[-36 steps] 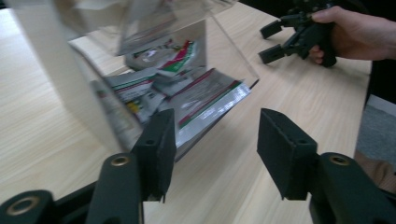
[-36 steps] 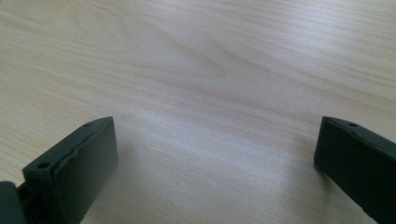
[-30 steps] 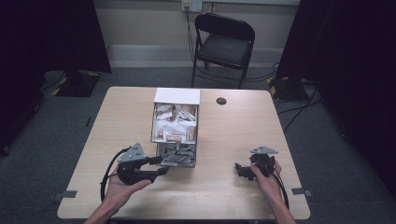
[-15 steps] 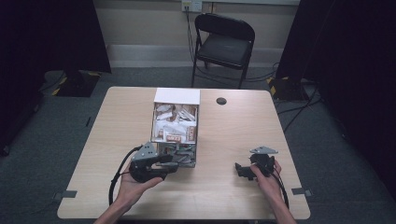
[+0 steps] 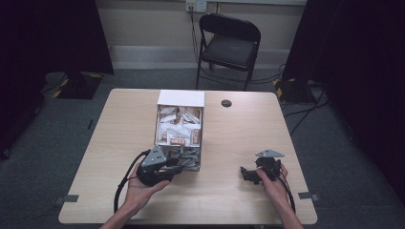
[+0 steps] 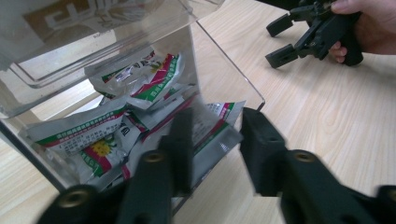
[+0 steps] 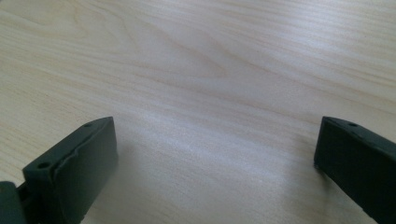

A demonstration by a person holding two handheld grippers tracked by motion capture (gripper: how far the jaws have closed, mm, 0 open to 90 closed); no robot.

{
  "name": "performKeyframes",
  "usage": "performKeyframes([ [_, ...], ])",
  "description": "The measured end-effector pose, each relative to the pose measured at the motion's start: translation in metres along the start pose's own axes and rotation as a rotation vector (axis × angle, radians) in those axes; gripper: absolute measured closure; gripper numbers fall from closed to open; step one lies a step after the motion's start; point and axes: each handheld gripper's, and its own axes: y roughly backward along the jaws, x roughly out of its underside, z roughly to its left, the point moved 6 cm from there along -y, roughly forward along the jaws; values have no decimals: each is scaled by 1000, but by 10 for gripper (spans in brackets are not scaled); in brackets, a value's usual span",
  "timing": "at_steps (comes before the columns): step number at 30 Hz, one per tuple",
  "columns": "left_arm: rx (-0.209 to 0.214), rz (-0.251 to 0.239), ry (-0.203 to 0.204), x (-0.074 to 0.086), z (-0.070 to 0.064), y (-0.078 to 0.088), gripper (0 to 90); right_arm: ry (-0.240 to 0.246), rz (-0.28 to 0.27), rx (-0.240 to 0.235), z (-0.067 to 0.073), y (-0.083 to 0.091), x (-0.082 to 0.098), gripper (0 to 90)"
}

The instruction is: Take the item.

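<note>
Packets (image 6: 154, 84) fill a clear box (image 5: 179, 136) at desk (image 5: 119, 143) centre. Left gripper (image 6: 210, 140), at the box's 6 o'clock mouth, has just been closing its jaws around one packet (image 6: 217, 123) poking past the clear wall; the pads look near it, contact uncertain. Step in hand: pinching a packet. Next move likely calls for a firm clamp, then a pull toward 6 o'clock, clear of the wall edge. Right gripper (image 7: 215, 144) rests at 4 o'clock, jaws wide apart on bare desk. Room is open at 5 o'clock between the two grippers.
</note>
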Motion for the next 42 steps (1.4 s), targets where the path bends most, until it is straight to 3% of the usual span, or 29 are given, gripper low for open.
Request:
performKeyframes([
  [4, 6, -14, -1, -1, 0, 1, 812, -2, 1, 0, 0, 0, 0, 0],
  [10, 5, -26, 10, 0, 1, 2, 900, 0, 0, 0, 0, 0, 0, 0],
  [23, 40, -90, 67, -5, 2, 10, 900, 0, 0, 0, 0, 0, 0, 0],
  [34, 39, -93, 58, -3, 2, 16, 896, 0, 0, 0, 0, 0, 0, 0],
  [35, 31, -86, 69, -1, 2, 17, 784, 0, 0, 0, 0, 0, 0, 0],
  [36, 27, -78, 51, 1, 1, 18, 743, 0, 0, 0, 0, 0, 0, 0],
  [37, -43, -57, -17, 3, 1, 19, 681, -2, 1, 0, 0, 0, 0, 0],
  [38, -43, -57, -17, 3, 1, 19, 658, 0, 0, 0, 0, 0, 0, 0],
  [42, -82, -22, -98, 4, -2, 16, 638, 0, 0, 0, 0, 0, 0, 0],
])
